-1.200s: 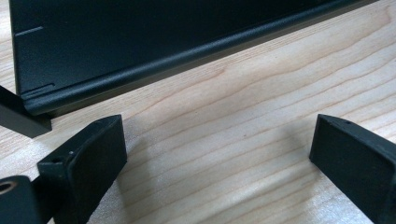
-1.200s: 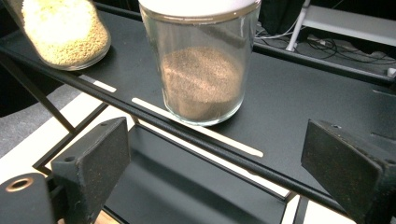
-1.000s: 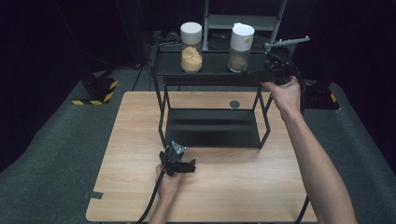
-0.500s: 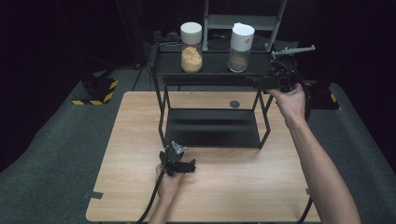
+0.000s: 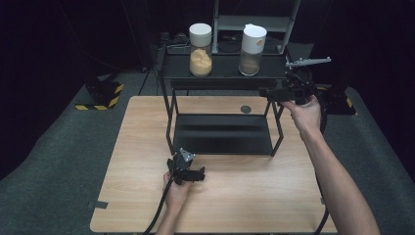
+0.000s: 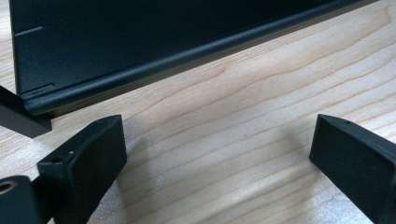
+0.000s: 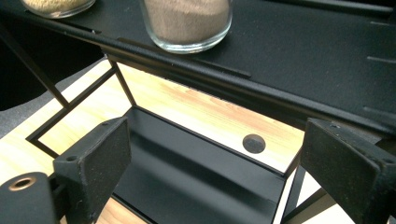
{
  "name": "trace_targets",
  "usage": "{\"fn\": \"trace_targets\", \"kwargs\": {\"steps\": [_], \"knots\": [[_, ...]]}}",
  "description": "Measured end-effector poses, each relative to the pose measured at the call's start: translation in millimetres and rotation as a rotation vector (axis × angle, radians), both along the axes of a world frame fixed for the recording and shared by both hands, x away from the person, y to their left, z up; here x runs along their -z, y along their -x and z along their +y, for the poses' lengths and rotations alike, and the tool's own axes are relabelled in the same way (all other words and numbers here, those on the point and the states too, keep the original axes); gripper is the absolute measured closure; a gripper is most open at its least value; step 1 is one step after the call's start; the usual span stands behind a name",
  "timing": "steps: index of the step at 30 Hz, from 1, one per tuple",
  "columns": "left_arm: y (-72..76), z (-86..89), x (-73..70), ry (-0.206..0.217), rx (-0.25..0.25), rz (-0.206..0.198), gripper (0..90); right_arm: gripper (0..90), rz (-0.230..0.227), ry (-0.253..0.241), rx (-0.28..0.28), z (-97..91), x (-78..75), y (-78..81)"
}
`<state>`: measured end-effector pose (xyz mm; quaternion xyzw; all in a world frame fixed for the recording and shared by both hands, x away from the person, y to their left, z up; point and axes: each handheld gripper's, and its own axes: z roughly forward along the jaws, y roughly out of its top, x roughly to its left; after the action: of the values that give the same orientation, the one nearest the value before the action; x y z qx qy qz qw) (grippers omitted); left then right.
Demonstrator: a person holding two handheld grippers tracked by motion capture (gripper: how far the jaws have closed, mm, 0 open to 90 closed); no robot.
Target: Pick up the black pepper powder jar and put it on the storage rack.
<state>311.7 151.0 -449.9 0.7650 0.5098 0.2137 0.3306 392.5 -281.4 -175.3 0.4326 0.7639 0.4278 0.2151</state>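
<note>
Right hand-held gripper [image 5: 266, 92] open, just closing slightly on nothing, beside shelf [image 5: 225, 73]; nearest jar [image 5: 253, 43], glass, likely heavy, slippery: grip mid-body

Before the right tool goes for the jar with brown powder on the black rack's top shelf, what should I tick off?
1. Right tool open and holding nothing: ok; its jaws have just been closing slightly with nothing between them.
2. Glass jar of brown powder with white lid upright on the black metal rack's top shelf: ok.
3. Gap between it and the glass jar of yellow powder: ok, they stand apart.
4. Right tool lined up with the jar: not ok, it sits at the shelf's edge, below the jar.
5. Left tool parked open on the wooden table: ok.
</note>
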Motion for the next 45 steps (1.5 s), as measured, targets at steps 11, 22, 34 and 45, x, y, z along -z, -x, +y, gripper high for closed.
{"fn": "trace_targets", "kwargs": {"steps": [11,22,34,45], "knots": [[0.0,-0.1,0.0,0.000,0.000,0.000,3.7,8.9,0.006,0.008,-0.001,-1.7,11.7,4.6],[0.0,-0.1,0.0,0.000,0.000,0.000,3.7,9.3,0.024,0.008,0.002,-6.4,22.2,5.3],[0.2,-0.3,0.0,-0.001,-0.002,-0.001,3.7,9.3,0.037,0.005,0.006,-10.0,32.8,5.8],[0.1,-0.1,0.1,0.002,-0.001,0.000,3.7,9.4,0.059,0.008,0.009,-10.6,42.8,4.4]]}}
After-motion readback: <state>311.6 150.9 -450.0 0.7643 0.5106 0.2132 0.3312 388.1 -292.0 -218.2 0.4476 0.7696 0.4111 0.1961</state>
